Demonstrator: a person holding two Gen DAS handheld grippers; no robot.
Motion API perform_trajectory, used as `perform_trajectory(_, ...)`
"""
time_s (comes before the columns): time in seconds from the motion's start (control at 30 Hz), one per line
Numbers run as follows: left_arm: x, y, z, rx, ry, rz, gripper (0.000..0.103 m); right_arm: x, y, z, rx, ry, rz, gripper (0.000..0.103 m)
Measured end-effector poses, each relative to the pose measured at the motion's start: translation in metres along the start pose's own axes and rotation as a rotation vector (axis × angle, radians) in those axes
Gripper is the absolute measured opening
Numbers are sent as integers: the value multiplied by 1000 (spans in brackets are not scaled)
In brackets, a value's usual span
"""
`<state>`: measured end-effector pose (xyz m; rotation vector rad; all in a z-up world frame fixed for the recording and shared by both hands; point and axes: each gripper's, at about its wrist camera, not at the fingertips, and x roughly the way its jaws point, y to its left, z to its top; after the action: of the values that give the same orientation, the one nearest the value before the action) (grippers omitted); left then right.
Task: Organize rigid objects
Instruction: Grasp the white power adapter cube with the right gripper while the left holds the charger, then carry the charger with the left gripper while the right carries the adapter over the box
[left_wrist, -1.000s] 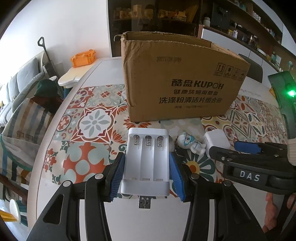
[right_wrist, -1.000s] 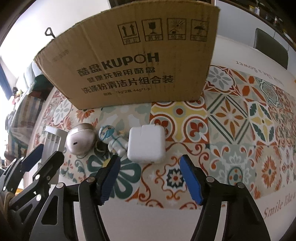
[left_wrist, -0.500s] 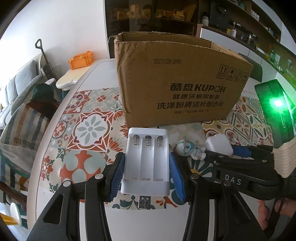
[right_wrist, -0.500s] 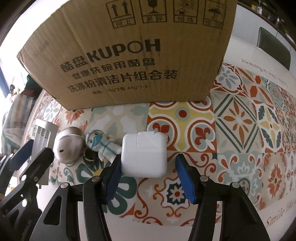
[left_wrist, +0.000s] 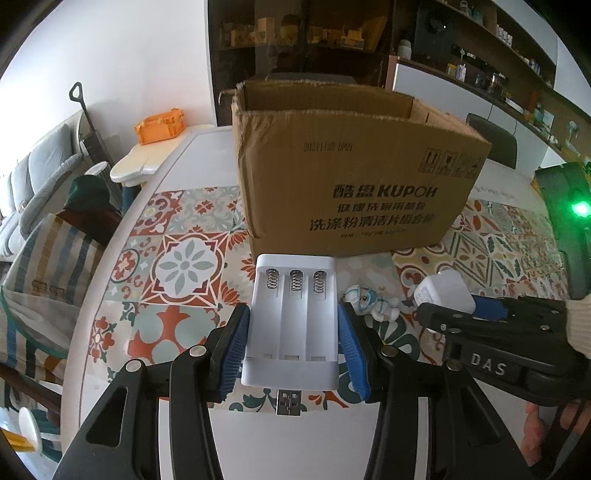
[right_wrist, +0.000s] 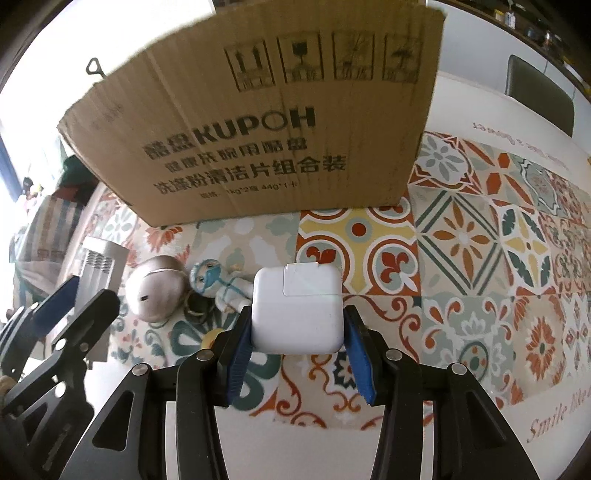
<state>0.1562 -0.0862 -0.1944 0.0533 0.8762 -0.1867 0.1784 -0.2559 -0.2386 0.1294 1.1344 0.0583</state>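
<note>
Patterned tablecloth (right_wrist: 480, 258) under cardboard box (right_wrist: 258, 129)

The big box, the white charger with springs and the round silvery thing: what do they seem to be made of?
Box: brown corrugated cardboard, matte, with torn fibrous top edges and printed ink. Battery charger: smooth white moulded plastic, slightly glossy, with coiled metal springs in its slots and a metal USB plug. Round silvery object: a soft metallic sheen; it could be brushed metal or metallic-coated plastic, the look leaves that open.

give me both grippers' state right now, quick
left gripper: closed on the battery charger
right gripper: closed on the white power adapter
</note>
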Motion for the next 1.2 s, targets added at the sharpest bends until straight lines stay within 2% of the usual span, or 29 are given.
perform_trajectory(0.37,-43,-2,15,10,-68,-13,48,-60,0,-8,23,-79,26,47)
perform_trajectory(0.43,-51,-1,19,5,-79,-20,48,-74,-7,-5,28,-96,32,47)
perform_trajectory(0.93,-101,-1,50,15,-208,-3,48,-133,12,11,12,-248,44,47)
perform_trajectory(1.2,-118,1,69,3,-250,-13,48,-168,19,20,-7,-332,49,47)
